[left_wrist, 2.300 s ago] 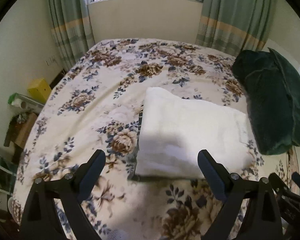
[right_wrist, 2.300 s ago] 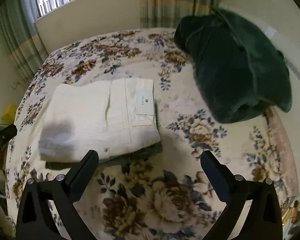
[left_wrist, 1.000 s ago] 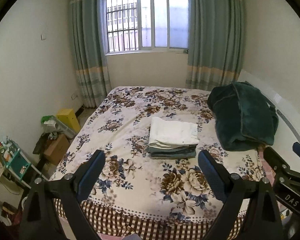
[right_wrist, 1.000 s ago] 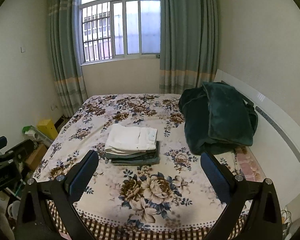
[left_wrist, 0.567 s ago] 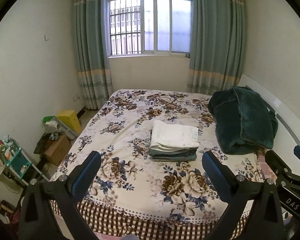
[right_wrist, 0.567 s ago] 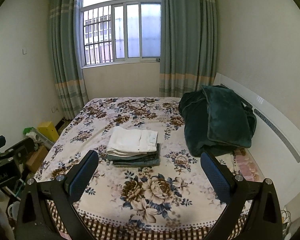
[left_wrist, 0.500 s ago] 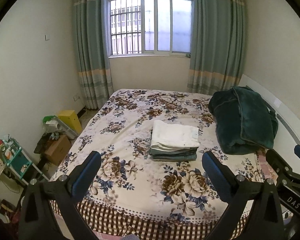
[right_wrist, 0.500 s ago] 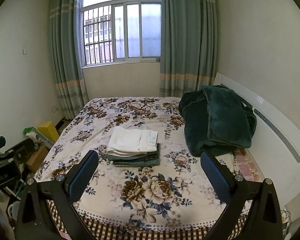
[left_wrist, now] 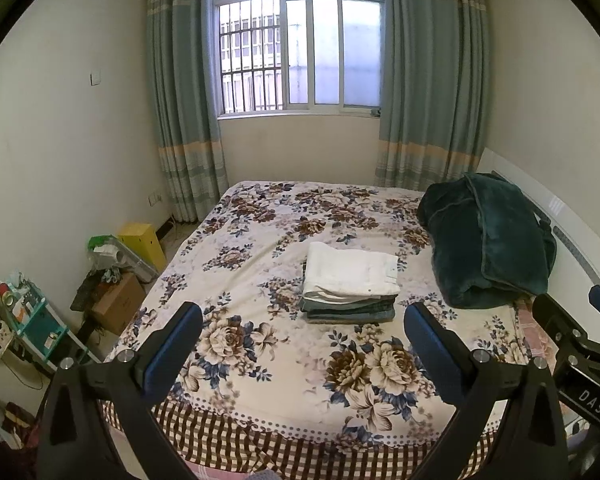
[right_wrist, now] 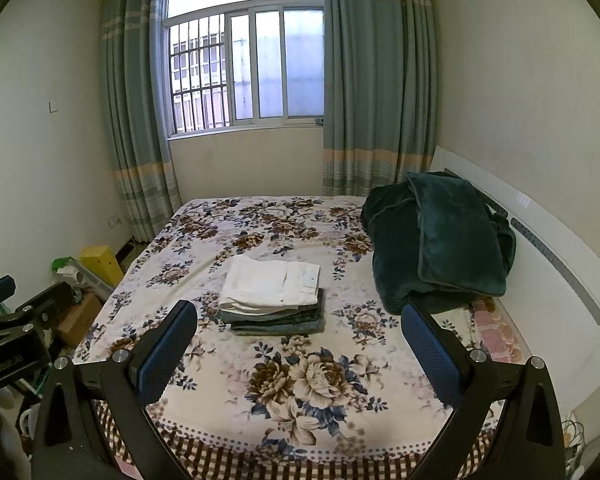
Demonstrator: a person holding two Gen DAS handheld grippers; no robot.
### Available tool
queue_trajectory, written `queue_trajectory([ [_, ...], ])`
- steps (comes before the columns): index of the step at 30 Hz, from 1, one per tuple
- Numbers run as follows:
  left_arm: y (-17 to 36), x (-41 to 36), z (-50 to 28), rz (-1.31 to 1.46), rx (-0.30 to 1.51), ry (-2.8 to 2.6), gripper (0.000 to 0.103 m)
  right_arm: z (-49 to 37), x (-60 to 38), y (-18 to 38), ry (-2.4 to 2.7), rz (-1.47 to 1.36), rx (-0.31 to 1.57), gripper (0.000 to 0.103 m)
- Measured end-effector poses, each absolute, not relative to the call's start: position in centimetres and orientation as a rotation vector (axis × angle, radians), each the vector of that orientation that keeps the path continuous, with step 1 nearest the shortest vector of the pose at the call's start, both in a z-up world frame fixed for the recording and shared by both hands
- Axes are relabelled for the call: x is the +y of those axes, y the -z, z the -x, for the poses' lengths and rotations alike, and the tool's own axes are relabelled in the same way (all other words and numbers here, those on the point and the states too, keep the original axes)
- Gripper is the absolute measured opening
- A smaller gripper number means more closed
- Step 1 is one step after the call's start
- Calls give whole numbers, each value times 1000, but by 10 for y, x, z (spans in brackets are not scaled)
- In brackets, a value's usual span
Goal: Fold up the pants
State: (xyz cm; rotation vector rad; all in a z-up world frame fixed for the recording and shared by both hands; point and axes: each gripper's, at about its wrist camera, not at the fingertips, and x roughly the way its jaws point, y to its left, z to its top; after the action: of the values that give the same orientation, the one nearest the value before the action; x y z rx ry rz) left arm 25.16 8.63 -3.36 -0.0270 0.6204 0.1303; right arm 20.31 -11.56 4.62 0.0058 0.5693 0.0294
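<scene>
White pants (left_wrist: 350,272) top stack (left_wrist: 348,308) mid-bed (left_wrist: 260,380).

Matt white cloth pants (left_wrist: 350,270) on floral cotton-like bedspread (left_wrist: 260,344), beside a plush green blanket (left_wrist: 488,240)

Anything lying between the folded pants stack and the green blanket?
Nothing: in the right wrist view only bare floral bedspread separates the folded pants stack from the green blanket.

The bed (left_wrist: 260,344), under a floral cover, fills the middle of both views. A stack of folded pants (left_wrist: 350,284), white pair on top, lies at its centre. A dark green blanket (left_wrist: 488,240) is heaped at right.
</scene>
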Motion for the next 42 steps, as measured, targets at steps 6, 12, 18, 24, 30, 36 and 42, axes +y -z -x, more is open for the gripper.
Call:
queue_trajectory([
  [6,33,85,-252,25,622,-126,103,-206,-115,-47,-46,-5,580,103],
  [12,29,83,-251,25,620,-120,103,-205,-114,-49,-46,-8,572,103],
  [18,25,85,-250,25,610,-114,103,-207,-117,-50,-42,-9,570,103],
  [24,25,86,-250,21,609,-110,103,-209,-119,-49,-42,-10,569,103],
  [30,25,86,-250,23,606,-108,103,-208,-119,-48,-40,-8,568,103],
  [36,24,81,-252,16,606,-108,103,-207,-117,-46,-39,-10,570,103],
  [42,24,80,-250,19,604,-105,103,-207,-117,-46,-39,-13,571,103],
])
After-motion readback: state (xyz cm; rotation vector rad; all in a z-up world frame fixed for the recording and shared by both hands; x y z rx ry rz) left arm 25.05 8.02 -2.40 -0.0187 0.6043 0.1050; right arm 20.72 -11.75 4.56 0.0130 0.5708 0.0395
